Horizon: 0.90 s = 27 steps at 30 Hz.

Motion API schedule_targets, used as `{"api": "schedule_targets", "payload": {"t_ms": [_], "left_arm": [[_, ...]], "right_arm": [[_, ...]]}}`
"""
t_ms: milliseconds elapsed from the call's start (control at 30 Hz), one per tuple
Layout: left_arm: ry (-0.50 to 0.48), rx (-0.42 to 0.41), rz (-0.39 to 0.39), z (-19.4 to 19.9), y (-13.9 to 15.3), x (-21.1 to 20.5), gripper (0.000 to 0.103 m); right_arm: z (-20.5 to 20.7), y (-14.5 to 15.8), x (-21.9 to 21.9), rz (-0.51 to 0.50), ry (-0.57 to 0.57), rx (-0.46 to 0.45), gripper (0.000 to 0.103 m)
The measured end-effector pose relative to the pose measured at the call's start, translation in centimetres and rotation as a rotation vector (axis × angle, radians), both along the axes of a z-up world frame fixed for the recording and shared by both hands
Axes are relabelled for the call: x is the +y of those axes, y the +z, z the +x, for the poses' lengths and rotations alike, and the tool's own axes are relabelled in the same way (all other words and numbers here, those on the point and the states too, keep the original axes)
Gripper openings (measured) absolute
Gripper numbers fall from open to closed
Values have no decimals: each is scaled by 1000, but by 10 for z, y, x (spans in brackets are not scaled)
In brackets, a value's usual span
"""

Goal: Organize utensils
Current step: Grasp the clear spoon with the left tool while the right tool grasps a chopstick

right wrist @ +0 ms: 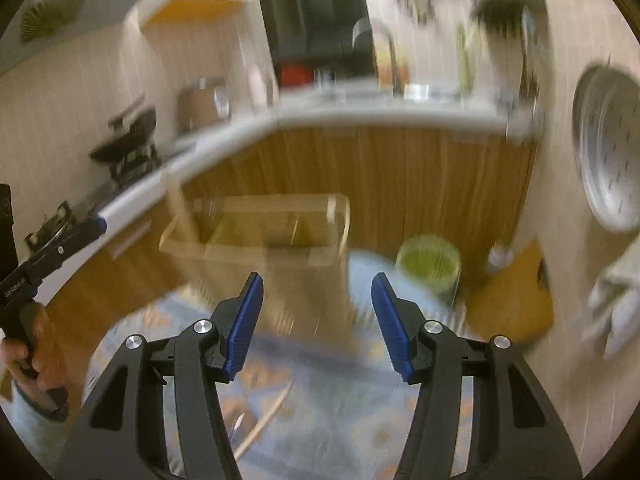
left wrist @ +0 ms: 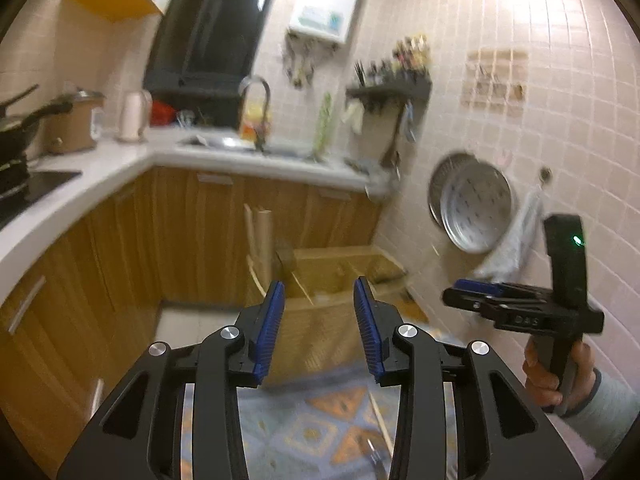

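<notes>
Wooden chopsticks [left wrist: 382, 420], thin and pale, lie on the patterned blue-and-orange floor mat [left wrist: 320, 432], beside a tan cardboard box [left wrist: 340, 280] standing on the mat's far edge. Left gripper [left wrist: 320, 304] and right gripper [right wrist: 318, 300] hover above, blue-padded fingers spread apart, grasping nothing.

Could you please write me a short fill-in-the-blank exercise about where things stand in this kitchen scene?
1. Both the left gripper and the right gripper are open and hold ____.
2. The round metal tray hangs on the tiled ____.
3. The open cardboard box stands on the floor in front of the wooden ____.
4. The curved faucet rises over the ____.

Missing words: nothing; wall; cabinets; sink
</notes>
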<state>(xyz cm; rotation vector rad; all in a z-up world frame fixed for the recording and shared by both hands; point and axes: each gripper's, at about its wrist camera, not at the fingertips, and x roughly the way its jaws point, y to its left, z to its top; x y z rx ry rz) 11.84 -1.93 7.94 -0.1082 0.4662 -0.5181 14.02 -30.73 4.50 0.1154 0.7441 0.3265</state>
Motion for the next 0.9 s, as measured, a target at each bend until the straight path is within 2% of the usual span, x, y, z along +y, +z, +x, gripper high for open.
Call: {"api": "schedule_targets", "payload": {"t_ms": [133,233,333,400,433,533,733,900], "left_arm": [[-97,182,64,-11,-21,-18,36],[-160,335,143,-16,-55,-36,36],[-197,433,247,-26,-96,-56,36],[-223,491,259,-28,-112,-63,36],[-236,516,262,-30,-122,-66,36],[-244,539,304,-31,-136,-76,36],[-220,559,410,-31,-151,-92,34],[-200,534,445,-29,-155,-99,32]], "right_arm": [[-4,-26,4,-27,-15,208,53],[-8,-51,6,-3,-10,339,53],[-13,-65,4,-3,-22,380,53],[-15,-74,4,3,-23,408,51],[-17,-78,3,9,-21,417,46],[-17,-86,8,11,-20,442,41],[-7,-97,20,26,-5,503,41],[4,-109,22,27,-22,540,41]]}}
